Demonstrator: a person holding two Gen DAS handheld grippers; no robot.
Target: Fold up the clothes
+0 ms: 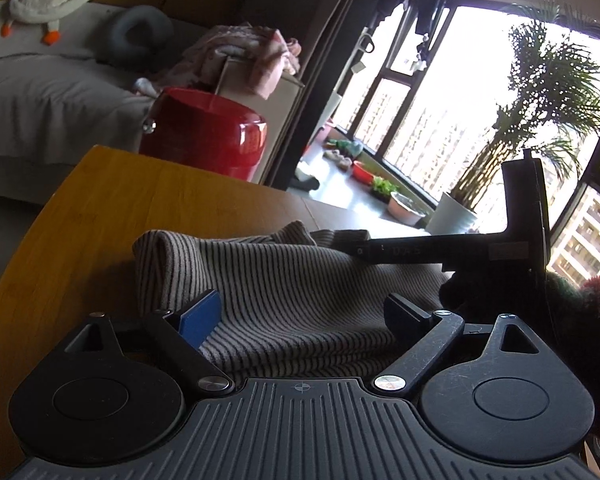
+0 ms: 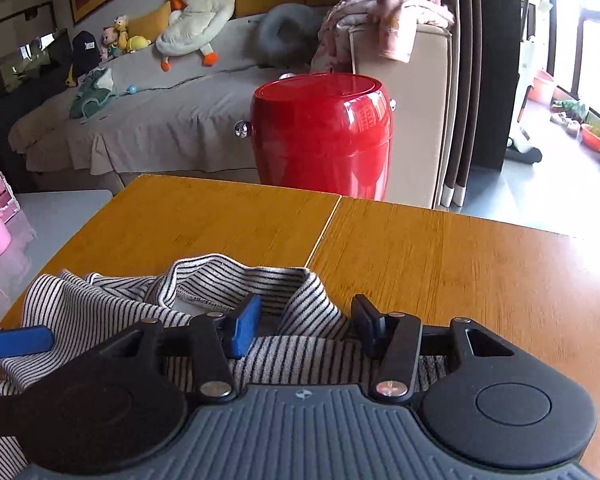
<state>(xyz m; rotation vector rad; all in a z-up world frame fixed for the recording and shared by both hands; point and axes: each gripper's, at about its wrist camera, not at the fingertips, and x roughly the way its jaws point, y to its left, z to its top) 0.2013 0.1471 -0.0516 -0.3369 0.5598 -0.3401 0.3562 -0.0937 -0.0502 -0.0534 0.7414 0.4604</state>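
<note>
A black-and-white striped garment [image 1: 284, 280] lies crumpled on the wooden table [image 1: 100, 208]. In the left wrist view my left gripper [image 1: 302, 318] stands wide open over the cloth, which runs under and between its fingers without being pinched. In the right wrist view my right gripper [image 2: 306, 326] is open about half way over the garment's [image 2: 100, 304] neckline band. Cloth lies between its blue pad [image 2: 244, 328] and its black finger, and neither presses on it. A blue pad [image 2: 20, 342] of the left gripper shows at the far left edge.
The table [image 2: 460, 280] has bare wood ahead and to the right, with a seam down the middle. Beyond its far edge stand a red barrel [image 2: 324, 136] and a grey sofa [image 2: 160, 108] with plush toys. A dark fuzzy sleeve [image 1: 580, 300] is at the right.
</note>
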